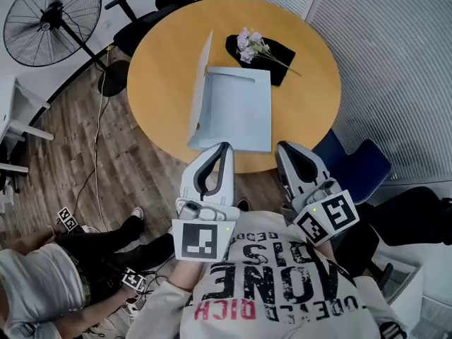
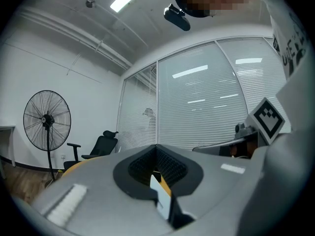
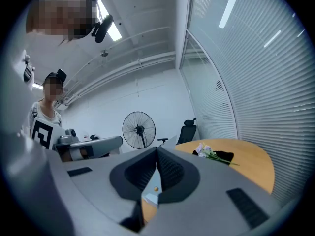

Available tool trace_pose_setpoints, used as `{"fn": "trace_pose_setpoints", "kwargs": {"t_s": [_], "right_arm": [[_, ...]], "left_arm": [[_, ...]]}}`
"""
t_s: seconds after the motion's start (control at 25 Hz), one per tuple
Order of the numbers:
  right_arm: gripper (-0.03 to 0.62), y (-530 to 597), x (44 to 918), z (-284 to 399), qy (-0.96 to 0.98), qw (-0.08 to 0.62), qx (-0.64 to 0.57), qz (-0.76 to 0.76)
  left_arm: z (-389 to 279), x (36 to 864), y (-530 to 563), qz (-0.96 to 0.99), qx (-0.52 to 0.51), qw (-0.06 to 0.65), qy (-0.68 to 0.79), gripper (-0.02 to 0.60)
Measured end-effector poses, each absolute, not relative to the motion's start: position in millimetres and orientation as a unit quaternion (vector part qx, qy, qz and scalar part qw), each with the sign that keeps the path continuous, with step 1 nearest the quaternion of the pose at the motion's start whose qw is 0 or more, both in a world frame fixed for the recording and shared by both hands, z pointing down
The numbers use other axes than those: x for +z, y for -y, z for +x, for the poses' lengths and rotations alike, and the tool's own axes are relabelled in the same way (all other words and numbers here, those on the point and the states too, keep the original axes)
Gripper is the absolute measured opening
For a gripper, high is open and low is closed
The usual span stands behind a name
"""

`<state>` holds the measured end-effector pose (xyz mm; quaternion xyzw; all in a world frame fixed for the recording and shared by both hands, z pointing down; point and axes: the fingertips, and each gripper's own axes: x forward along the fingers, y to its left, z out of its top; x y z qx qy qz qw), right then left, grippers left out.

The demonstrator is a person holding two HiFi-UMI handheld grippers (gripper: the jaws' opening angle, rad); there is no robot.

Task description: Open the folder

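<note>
On the round wooden bench (image 1: 311,97) lies the pale grey folder (image 1: 236,111), left cover upright (flowers (image 1: 251,44) on a black cloth (image 1: 281,54) behind), while the left gripper (image 1: 224,147) and right gripper (image 1: 283,147), jaws together and empty, hover near its front edge.

We're looking down on a pale grey T-shirt (image 1: 282,288) — bold black block lettering across it, one word in red. Both hands carry light grey tools with black ribbed pads, the left gripper (image 1: 224,147) and the right gripper (image 1: 282,147), each bearing a white cube (image 1: 203,240) printed with black square markers and a tiny green light.
</note>
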<state>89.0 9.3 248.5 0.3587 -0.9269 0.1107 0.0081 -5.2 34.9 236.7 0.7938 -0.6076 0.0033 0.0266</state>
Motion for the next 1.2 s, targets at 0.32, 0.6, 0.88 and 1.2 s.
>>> {"fn": "trace_pose_setpoints", "kwargs": {"t_s": [0.32, 0.6, 0.88, 1.2], "right_arm": [[0.012, -2, 259, 72, 0.925, 0.014, 0.123, 0.361], [0.012, 4, 260, 65, 0.922, 0.017, 0.126, 0.365], [0.012, 7, 261, 65, 0.922, 0.017, 0.127, 0.365], [0.012, 8, 262, 70, 0.922, 0.016, 0.127, 0.365]], "left_arm": [[-15, 247, -25, 0.800, 0.008, 0.036, 0.599, 0.011], [-22, 247, -18, 0.803, 0.010, 0.037, 0.595, 0.011], [-22, 249, -15, 0.804, 0.009, 0.040, 0.594, 0.011], [-19, 251, -16, 0.802, 0.009, 0.040, 0.596, 0.011]]}}
